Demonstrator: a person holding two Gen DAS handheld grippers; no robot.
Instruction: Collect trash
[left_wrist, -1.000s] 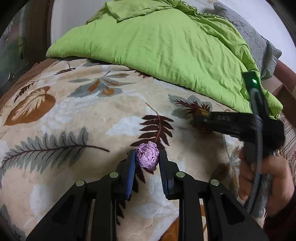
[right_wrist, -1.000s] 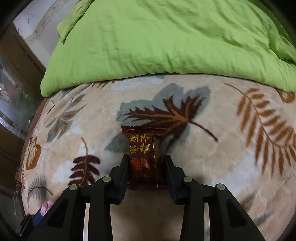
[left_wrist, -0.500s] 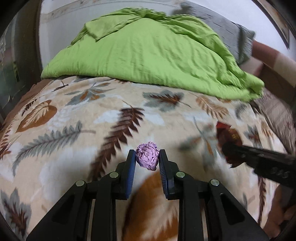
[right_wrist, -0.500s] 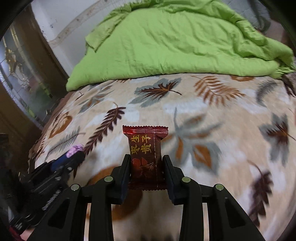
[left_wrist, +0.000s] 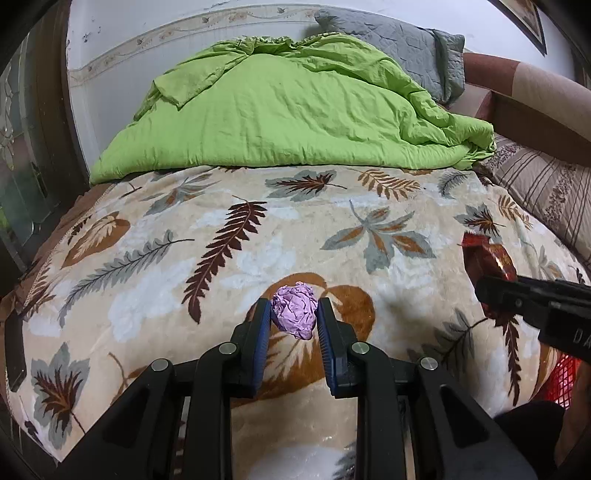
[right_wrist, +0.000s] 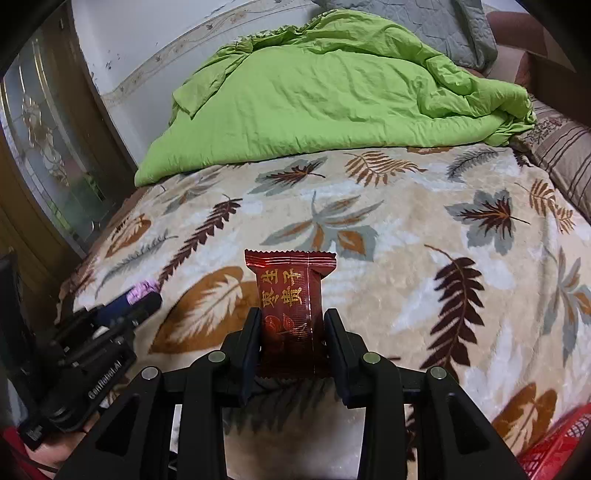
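My left gripper (left_wrist: 294, 314) is shut on a crumpled purple paper ball (left_wrist: 294, 311), held above the leaf-patterned blanket (left_wrist: 236, 236). Its blue pads press the ball from both sides. My right gripper (right_wrist: 293, 325) is shut on a dark red snack wrapper (right_wrist: 291, 295) with gold lettering, standing upright between the fingers. In the left wrist view the right gripper (left_wrist: 491, 295) and its red wrapper (left_wrist: 487, 254) show at the right edge. In the right wrist view the left gripper (right_wrist: 142, 297) with the purple ball (right_wrist: 142, 287) shows at the lower left.
A rumpled green duvet (left_wrist: 288, 110) lies across the far part of the bed, with a grey quilt (left_wrist: 402, 40) behind it. A striped pillow (left_wrist: 546, 184) sits at the right. A red mesh basket (right_wrist: 554, 450) peeks in at the lower right corner. A glass-panelled door (right_wrist: 48, 155) stands left.
Both grippers have pulled back from the duvet toward the near end of the bed, each still holding its piece of trash. The red basket has come into view.
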